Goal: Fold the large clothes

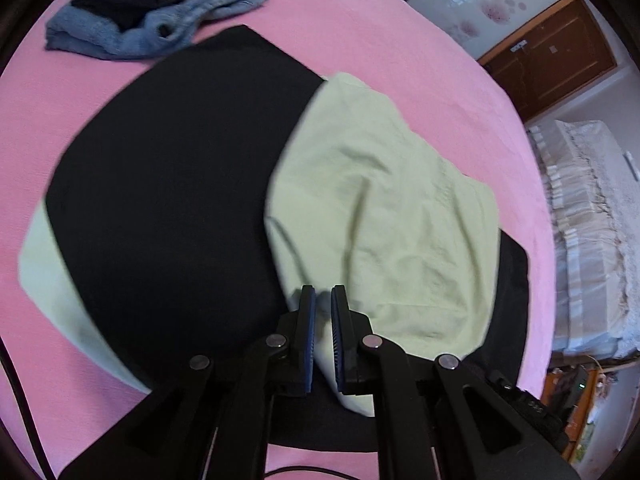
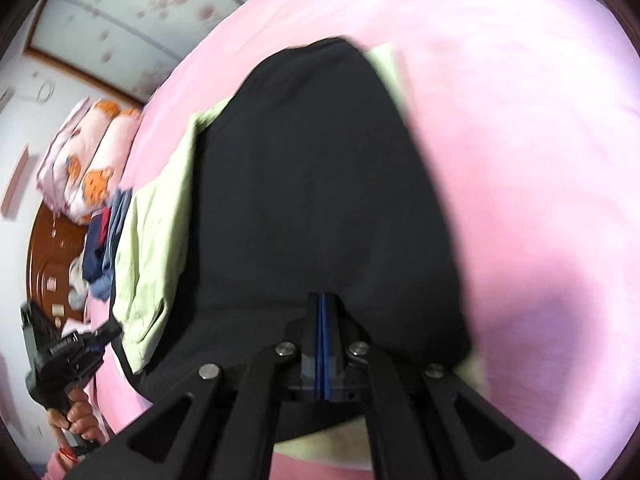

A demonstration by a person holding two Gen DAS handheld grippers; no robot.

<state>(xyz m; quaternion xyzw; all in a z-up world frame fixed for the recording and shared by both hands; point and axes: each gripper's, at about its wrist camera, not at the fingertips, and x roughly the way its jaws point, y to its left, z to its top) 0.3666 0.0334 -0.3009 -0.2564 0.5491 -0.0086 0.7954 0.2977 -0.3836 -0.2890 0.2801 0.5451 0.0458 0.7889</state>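
A large black garment [image 1: 172,200] with pale green parts [image 1: 380,208] lies spread on the pink bed [image 1: 400,40]. A pale green flap is folded over its right half. My left gripper [image 1: 323,292] is at the garment's near edge, shut on the pale green cloth, which shows between its blue pads. In the right wrist view the black cloth [image 2: 320,180] rises up to my right gripper [image 2: 323,296], whose pads are pressed together on its edge. The left gripper [image 2: 110,330] also shows there at the far left, held by a hand [image 2: 78,416] at the green edge [image 2: 156,240].
A pile of folded clothes, blue, dark and red [image 1: 160,12], sits at the far left of the bed. Rolled bedding with orange prints [image 2: 88,164] lies beyond it. A wooden door [image 1: 548,56] and stacked pale bedding [image 1: 588,220] stand off the bed's right side.
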